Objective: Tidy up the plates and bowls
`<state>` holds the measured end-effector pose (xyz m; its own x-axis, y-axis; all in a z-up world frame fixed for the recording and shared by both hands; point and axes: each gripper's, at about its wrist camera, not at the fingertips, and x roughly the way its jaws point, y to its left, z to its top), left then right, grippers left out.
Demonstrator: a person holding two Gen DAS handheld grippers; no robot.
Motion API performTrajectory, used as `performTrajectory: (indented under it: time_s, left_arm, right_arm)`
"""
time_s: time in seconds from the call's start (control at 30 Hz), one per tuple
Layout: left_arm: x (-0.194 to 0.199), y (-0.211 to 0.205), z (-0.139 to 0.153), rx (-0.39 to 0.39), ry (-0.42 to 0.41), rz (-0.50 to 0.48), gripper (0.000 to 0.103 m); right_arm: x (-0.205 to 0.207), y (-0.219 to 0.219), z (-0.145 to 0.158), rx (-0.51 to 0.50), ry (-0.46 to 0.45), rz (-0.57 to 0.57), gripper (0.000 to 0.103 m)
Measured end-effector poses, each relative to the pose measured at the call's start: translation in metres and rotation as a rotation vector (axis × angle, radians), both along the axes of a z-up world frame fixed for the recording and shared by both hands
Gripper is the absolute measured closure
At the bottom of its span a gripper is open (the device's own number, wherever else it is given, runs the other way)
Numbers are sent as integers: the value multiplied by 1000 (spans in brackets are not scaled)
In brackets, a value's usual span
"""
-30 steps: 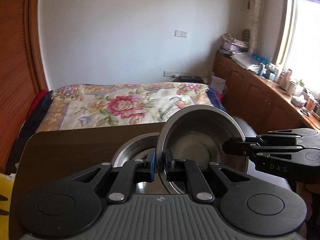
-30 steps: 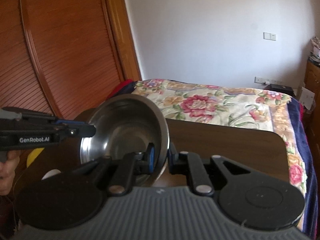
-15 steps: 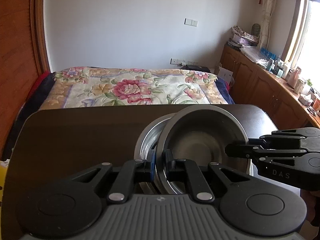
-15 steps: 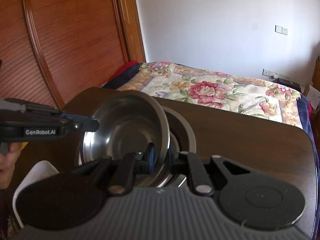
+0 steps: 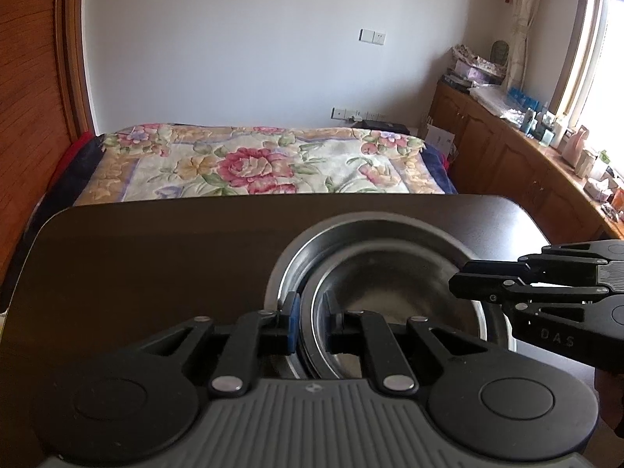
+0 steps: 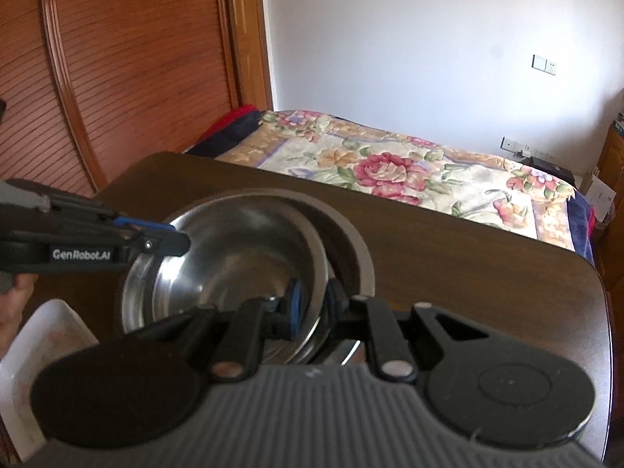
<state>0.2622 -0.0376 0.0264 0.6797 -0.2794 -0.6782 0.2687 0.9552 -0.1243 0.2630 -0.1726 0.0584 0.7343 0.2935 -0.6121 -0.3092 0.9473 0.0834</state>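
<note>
A small steel bowl sits low inside a larger steel bowl on the dark wooden table. My left gripper is shut on the small bowl's near rim. My right gripper is shut on the opposite rim of the same bowl. The right gripper also shows in the left wrist view, and the left gripper in the right wrist view. The larger bowl shows around the small one in the right wrist view.
A white rectangular dish lies at the table's left front corner. A bed with a floral cover stands just beyond the table's far edge. Wooden cabinets run along the right wall, a wooden sliding door on the left.
Both grippers have carried the small bowl forward and down, from tilted above the table into the larger bowl. It now sits nearly level inside it.
</note>
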Motion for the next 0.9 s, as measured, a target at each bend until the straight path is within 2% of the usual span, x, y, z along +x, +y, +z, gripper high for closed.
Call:
performTrajectory:
  time_s: [0.27,0.33,0.47,0.5,0.53,0.57,0.9]
  left_arm:
    - [-9,0,11,-11,-55,-15,49]
    - [-12,0,14,-12,-73,-20,44]
    - [-19,-2,20,12,-114,-24,33]
    - [-21,-1,22,11,-123,-22,30]
    - [-22,0,22,8,-128,-22,29]
    - [-22,1,22,6,-130,-22,27]
    - [-17,19,16,-1,-124,11,24]
  right_arm:
    - [-7,-10,7,26,-36,3,83]
    - [-10,-13,8,35,-42,2,67]
    - [-16,-22,10,52,-64,-7,60]
    - [-17,-24,11,54,-65,-12,55]
    - [-18,-25,11,57,-68,-16,48]
    - [-19,-27,11,60,-72,-20,47]
    - [-19,-42,1,109,-61,-63,41]
